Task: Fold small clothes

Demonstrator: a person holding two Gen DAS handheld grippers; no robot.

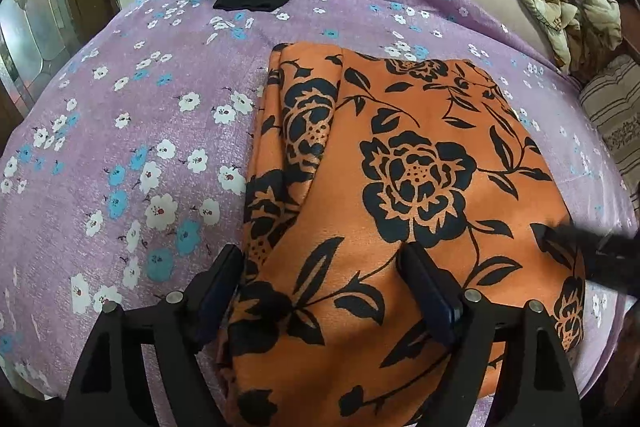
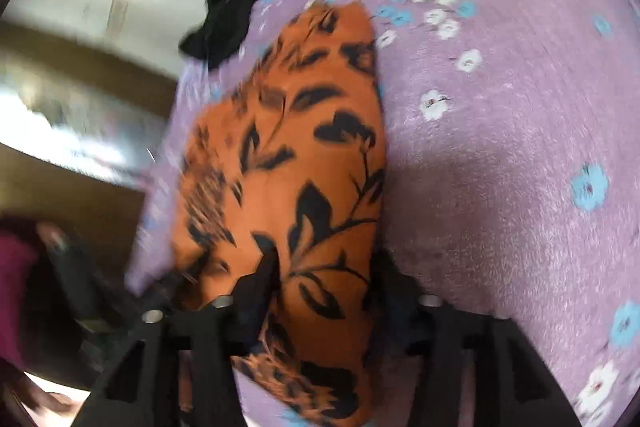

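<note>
Two spread claws, left (image 1: 320, 279) and right (image 2: 324, 279), straddle one orange garment (image 1: 400, 187).

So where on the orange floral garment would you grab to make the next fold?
Probably the near corners of the orange floral garment. It lies flat on the purple bedsheet, a lengthwise fold along its left side. Each gripper comes in low from the near edge: left gripper already straddles that edge, jaws open; right gripper sits at the right corner.
</note>
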